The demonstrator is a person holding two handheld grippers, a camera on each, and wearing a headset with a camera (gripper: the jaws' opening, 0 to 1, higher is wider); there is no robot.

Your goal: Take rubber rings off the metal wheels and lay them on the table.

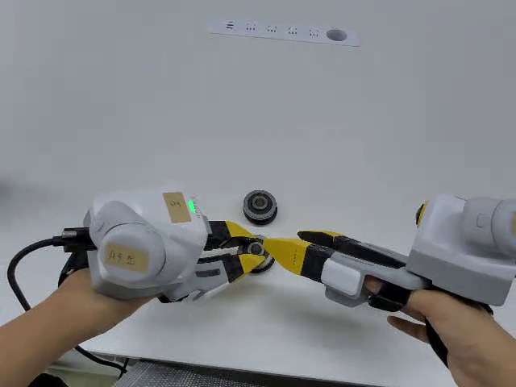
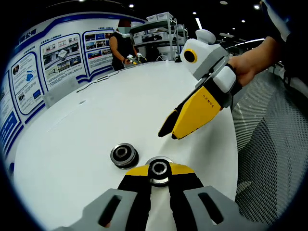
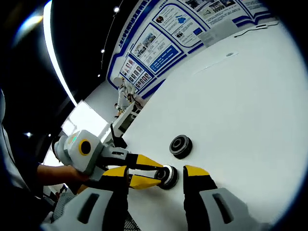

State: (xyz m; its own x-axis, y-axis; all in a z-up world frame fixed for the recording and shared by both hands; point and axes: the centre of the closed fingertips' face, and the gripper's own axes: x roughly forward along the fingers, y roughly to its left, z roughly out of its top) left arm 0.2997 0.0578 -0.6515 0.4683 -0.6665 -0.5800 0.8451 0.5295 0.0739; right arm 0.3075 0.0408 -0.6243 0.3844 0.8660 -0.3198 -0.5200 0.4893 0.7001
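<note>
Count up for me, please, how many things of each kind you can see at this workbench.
Metal wheels: 2 (held wheel, loose wheel)
Tongs: 2 (left tongs, right tongs)
Power strip: 1
Total: 5

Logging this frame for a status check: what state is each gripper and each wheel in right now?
Left gripper: shut on the near wheel.
Right gripper: open, jaws pointed at that wheel.
Far wheel: free on the table, ungripped, black ring on it.
</note>
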